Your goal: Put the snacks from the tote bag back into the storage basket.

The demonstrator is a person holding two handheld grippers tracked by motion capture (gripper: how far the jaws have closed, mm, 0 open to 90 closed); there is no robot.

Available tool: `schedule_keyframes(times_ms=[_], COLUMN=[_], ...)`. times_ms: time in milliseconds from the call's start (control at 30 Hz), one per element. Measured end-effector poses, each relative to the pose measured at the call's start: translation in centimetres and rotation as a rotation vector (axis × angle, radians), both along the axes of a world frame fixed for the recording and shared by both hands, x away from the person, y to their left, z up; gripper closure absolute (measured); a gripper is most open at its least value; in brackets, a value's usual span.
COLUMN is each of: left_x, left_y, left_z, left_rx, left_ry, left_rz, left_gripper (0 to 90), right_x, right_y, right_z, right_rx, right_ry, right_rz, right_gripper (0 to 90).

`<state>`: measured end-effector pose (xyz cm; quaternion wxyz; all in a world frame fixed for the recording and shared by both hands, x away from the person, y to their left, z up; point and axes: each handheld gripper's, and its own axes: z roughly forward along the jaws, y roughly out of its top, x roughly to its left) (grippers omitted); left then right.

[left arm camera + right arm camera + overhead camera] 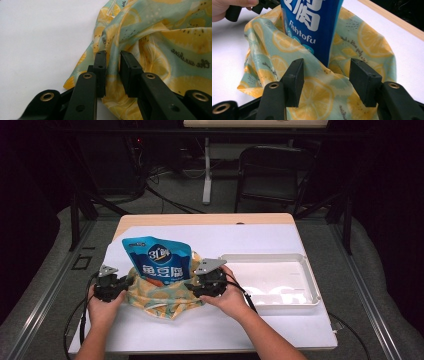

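Black jaws of the left gripper (112, 75) stand close together with a fold of the thin lemon-print cloth bag (155, 50) between them — the pads pinch that fold at the bag's left edge. In the right gripper view, the right gripper (325, 80) has its jaws spread wide, the bag's near rim lying between them but untouched. Rising out of the bag's mouth is the glossy blue fish-tofu snack pouch (157, 260), upright and leaning a little back, its lower part sunk inside the fabric, its printed upper half clear of the rim.

My reading is that the pouch is being bagged — or freed — and the step in hand is getting a second hold on the rim. To do it well, the right gripper should close on a single layer of cloth at the near edge, clear of the pouch's foil, while the left hand (102, 307) keeps its pinch steady so the mouth stays open. Pulling the two edges apart evenly should keep the pouch from toppling.

All this sits on a white sheet over the pale wooden table (200, 219). A shallow white plastic tray (310, 275) lies to the right, near the right hand (230, 297). Beyond is a dim room with a dark folding chair (270, 175) and cables across the floor.
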<state>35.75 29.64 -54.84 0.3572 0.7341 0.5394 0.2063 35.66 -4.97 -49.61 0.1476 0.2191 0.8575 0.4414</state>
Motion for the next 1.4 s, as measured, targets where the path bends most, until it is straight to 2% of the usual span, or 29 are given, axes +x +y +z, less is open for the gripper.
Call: schedule_keyframes(times_ms=[133,300,433,567,667,833,967,1067,1400], left_x=[0.0,0.0,0.0,0.0,0.0,0.0,0.0,0.0,0.0], left_y=[0.0,0.1,0.1,0.1,0.1,0.1,0.1,0.1,0.2], left_z=[0.0,0.0,0.0,0.0,0.0,0.0,0.0,-0.1,-0.2], left_rx=[-0.001,0.000,0.000,-0.001,0.001,0.003,0.004,0.000,0.003], left_ry=[-0.001,-0.001,-0.001,0.000,0.000,0.011,0.012,0.008,0.004], left_rz=[0.000,0.000,0.001,0.001,0.002,-0.001,-0.001,0.002,0.007], left_gripper=[75.3,75.2,75.2,75.2,75.0,75.0,75.0,74.7,74.3], right_x=[0.1,-0.2,-0.5,-0.8,-1.1,-1.6,-2.1,-2.4,-2.8], right_y=[0.1,0.2,0.1,-0.2,-0.4,-0.6,-0.6,-0.7,-0.8], right_z=[-0.3,-0.5,-0.6,-0.8,-1.1,-1.6,-2.2,-2.8,-4.1], right_rx=[-0.007,-0.044,-0.044,-0.064,-0.057,-0.061,-0.059,-0.057,-0.075], right_ry=[0.026,0.058,0.073,0.061,0.061,0.069,0.075,0.097,0.129], right_rz=[0.009,0.023,0.023,0.004,-0.002,0.012,0.020,0.024,0.019], right_gripper=[47.5,56.2,64.6,71.7,76.6,84.2,87.8,89.7,90.0])
